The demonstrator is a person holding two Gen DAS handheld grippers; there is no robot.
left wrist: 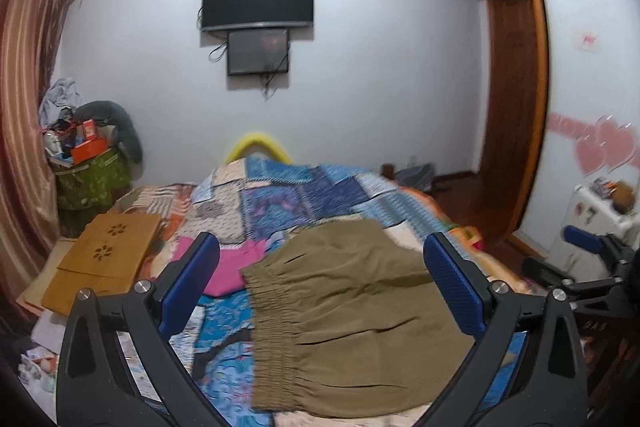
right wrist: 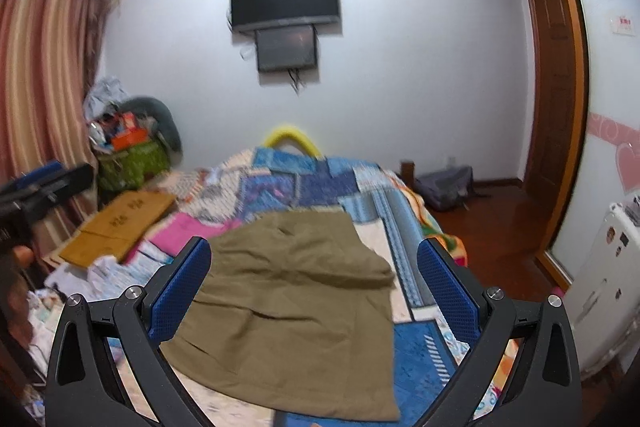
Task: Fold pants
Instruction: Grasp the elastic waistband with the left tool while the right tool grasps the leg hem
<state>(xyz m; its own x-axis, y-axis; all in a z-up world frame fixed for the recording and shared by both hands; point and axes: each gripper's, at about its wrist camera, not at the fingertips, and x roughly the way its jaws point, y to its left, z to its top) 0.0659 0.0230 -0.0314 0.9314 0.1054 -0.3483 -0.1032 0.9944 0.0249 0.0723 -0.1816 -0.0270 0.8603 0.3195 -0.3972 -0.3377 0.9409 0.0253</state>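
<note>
Patchwork quilt carries folded olive pants near its right edge
Elastic waistband gathered, cloth matte; left gripper and right gripper spread wide, holding nothing

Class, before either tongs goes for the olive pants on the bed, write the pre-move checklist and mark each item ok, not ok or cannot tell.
1. Left tongs open and empty: ok.
2. Right tongs open and empty: ok.
3. Pants lying on the patchwork quilt below both tongs: ok.
4. Elastic waistband in view for a grasp: ok, on the left side in the left wrist view.
5. Pants spread flat: not ok, creases and a turned-over flap at the far edge.
6. Pink cloth apart from the pants: cannot tell, the edges meet in view.
</note>
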